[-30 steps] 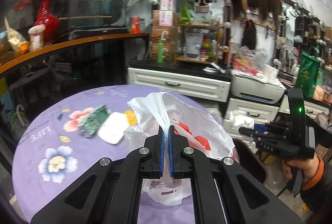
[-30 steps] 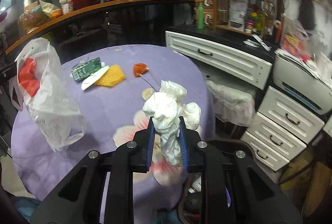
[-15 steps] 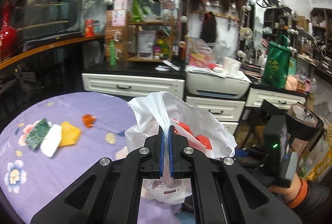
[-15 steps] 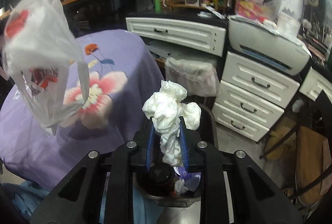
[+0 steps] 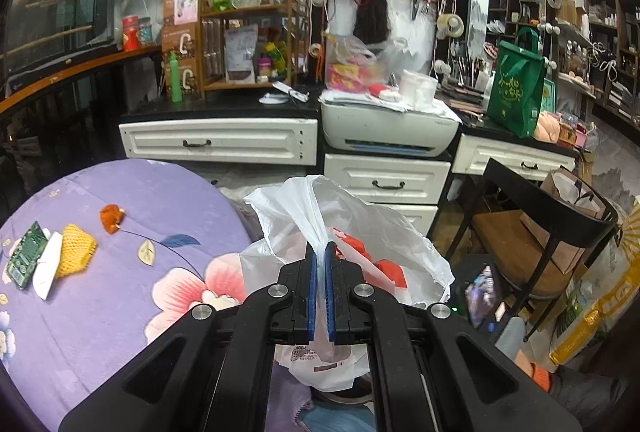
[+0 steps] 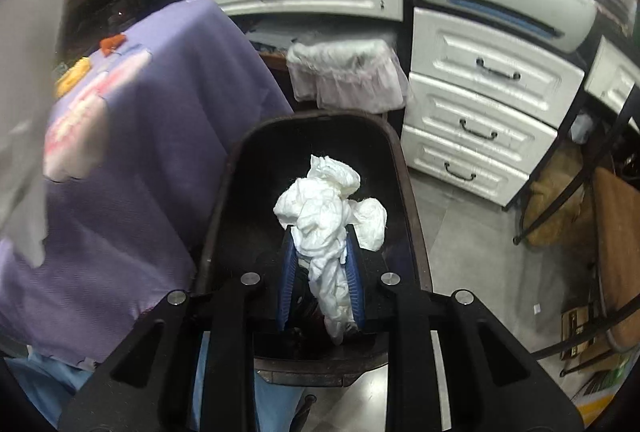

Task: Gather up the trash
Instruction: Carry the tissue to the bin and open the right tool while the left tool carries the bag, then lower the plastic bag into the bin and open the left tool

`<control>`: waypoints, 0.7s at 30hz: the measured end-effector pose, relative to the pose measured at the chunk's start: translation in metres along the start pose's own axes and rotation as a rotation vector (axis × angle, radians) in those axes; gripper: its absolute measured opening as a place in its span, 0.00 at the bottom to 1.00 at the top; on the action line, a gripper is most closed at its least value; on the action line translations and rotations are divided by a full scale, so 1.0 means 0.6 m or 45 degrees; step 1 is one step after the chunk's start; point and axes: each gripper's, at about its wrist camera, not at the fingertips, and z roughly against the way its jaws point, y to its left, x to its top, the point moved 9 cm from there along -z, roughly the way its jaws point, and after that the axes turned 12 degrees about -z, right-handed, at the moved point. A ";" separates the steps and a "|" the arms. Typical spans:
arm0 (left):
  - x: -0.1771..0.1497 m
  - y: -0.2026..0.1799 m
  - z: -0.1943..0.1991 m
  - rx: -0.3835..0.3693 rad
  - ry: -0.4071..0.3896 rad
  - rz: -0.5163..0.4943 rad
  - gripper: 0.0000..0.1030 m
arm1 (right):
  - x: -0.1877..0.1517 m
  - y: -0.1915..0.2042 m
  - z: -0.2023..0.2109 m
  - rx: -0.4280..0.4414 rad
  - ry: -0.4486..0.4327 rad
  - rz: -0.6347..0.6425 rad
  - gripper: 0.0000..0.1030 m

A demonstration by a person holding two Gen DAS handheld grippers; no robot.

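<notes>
My left gripper (image 5: 320, 268) is shut on the rim of a white plastic bag (image 5: 360, 232) with red print, held in the air past the table's right edge. My right gripper (image 6: 322, 256) is shut on a crumpled white tissue wad (image 6: 328, 207) and points down over a dark chair seat (image 6: 256, 167) beside the table. On the purple flowered tablecloth (image 5: 100, 312) lie a yellow foam net (image 5: 74, 252), a white packet (image 5: 48, 268), a green circuit board (image 5: 26, 256) and an orange scrap (image 5: 110, 216). The bag shows blurred at the left edge of the right wrist view (image 6: 24, 71).
White drawers (image 6: 472, 99) and a printer (image 5: 388, 127) stand behind. A bin lined with a pale bag (image 6: 344, 71) sits by the table. A black chair with a paper bag (image 5: 560, 216) is at the right. Grey floor (image 6: 472, 264) lies beside the dark seat.
Both grippers swung right, away from the table. The right gripper tilted down with the tissue and now hangs over the dark seat. The bag stays gripped.
</notes>
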 end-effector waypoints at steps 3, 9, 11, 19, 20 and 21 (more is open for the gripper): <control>-0.005 -0.009 -0.016 -0.008 0.021 -0.008 0.04 | -0.007 -0.010 -0.027 -0.015 0.026 -0.019 0.29; -0.018 -0.028 -0.053 -0.022 0.073 -0.020 0.04 | -0.020 -0.031 -0.031 -0.054 0.023 -0.051 0.49; -0.025 -0.037 -0.067 -0.029 0.093 -0.031 0.04 | -0.018 -0.040 -0.016 -0.071 -0.001 -0.051 0.49; -0.049 -0.062 -0.122 -0.059 0.176 -0.060 0.04 | -0.019 -0.099 0.054 -0.143 -0.091 -0.088 0.50; -0.054 -0.063 -0.131 -0.059 0.189 -0.060 0.04 | -0.021 -0.107 0.061 -0.156 -0.099 -0.093 0.50; -0.058 -0.065 -0.137 -0.057 0.199 -0.061 0.04 | -0.022 -0.112 0.067 -0.162 -0.104 -0.098 0.50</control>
